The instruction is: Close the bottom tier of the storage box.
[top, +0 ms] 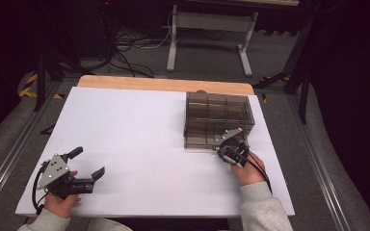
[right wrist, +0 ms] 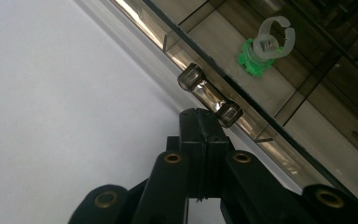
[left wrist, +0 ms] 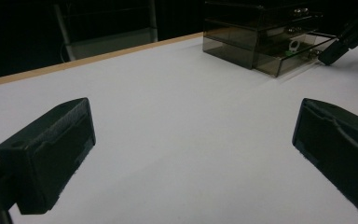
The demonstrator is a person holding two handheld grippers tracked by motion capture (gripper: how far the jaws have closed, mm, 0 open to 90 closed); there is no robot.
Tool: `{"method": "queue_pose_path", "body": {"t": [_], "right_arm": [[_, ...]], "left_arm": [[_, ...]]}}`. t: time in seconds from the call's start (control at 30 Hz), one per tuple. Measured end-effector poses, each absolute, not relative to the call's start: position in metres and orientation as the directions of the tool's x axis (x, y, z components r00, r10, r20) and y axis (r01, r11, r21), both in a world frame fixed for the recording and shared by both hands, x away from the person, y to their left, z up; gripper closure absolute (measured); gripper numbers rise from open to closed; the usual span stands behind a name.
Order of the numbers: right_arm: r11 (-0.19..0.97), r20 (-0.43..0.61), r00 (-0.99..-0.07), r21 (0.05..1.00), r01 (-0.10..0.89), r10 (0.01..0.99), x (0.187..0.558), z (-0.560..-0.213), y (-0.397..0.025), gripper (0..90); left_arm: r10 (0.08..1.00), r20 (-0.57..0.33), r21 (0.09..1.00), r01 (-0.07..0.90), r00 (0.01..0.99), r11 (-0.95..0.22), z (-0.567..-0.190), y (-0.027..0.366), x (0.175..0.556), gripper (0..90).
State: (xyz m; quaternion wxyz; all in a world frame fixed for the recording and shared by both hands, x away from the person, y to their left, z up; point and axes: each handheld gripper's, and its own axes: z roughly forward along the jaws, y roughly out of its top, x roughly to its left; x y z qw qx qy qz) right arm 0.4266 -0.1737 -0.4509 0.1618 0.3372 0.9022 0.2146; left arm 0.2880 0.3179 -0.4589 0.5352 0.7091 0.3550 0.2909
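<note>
The smoky acrylic drawer box (top: 219, 120) sits at the table's (top: 125, 144) far right, its bottom drawer slightly out. The right tongs (right wrist: 200, 114), pressed together, touch the drawer handle (right wrist: 209, 95); push squarely, keeping the box from sliding. The left tongs (left wrist: 191, 144) rest wide apart.

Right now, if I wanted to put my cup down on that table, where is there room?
The white table is bare from its far wooden edge down between the left tongs and the smoky drawer box. It is crowded at the box's front, where the right tongs meet the drawer handle.
</note>
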Motion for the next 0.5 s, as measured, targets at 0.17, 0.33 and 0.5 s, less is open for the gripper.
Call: {"method": "queue_pose_path", "body": {"t": [0.17,0.33,0.5], "right_arm": [[0.665,-0.148,-0.707,0.512,0.544,0.692,0.431,-0.452,-0.173,90.0],[0.654,-0.154,-0.695,0.525,0.545,0.703,0.434,-0.454,-0.171,90.0],[0.646,-0.165,-0.684,0.538,0.541,0.711,0.438,-0.454,-0.170,90.0]], "left_arm": [[0.815,0.032,0.966,0.192,0.578,-0.175,-0.459,0.318,0.288,0.3],[0.815,0.033,0.965,0.192,0.579,-0.176,-0.459,0.318,0.288,0.3],[0.816,0.033,0.965,0.193,0.578,-0.175,-0.459,0.318,0.288,0.3]]}}
